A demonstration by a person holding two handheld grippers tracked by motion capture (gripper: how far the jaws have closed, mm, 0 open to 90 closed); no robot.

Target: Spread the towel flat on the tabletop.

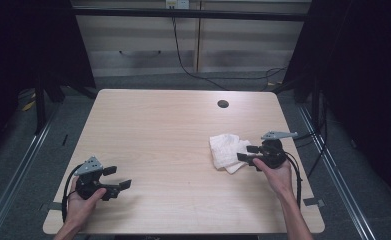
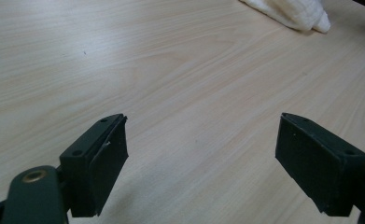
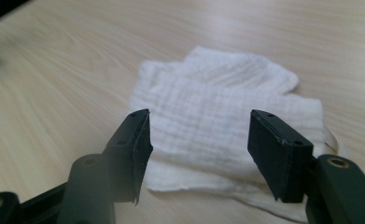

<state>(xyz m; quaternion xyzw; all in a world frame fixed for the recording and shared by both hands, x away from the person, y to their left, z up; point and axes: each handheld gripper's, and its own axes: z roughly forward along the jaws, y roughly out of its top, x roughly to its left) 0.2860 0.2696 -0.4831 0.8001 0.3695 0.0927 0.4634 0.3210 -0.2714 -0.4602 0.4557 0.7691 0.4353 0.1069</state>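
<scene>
A folded white cloth (image 1: 226, 150) lies on the wooden table (image 1: 173, 125), right of centre. My right gripper (image 1: 246, 152) is at the cloth's right edge, pointing left over it, jaws open. In the right gripper view the cloth (image 3: 227, 116) lies flat beyond and below the two black pads (image 3: 142, 149), with nothing pinched between them. My left gripper (image 1: 117, 177) rests low near the front left of the table, held in a hand, jaws wide open and empty. In the left gripper view a corner of the cloth (image 2: 292, 13) shows far off at the top right.
A round cable hole (image 1: 223, 104) sits in the table near its far edge. Cabinets (image 1: 183, 40) with a hanging black cable stand behind the table. Metal rails (image 1: 333, 170) run along the floor on both sides.
</scene>
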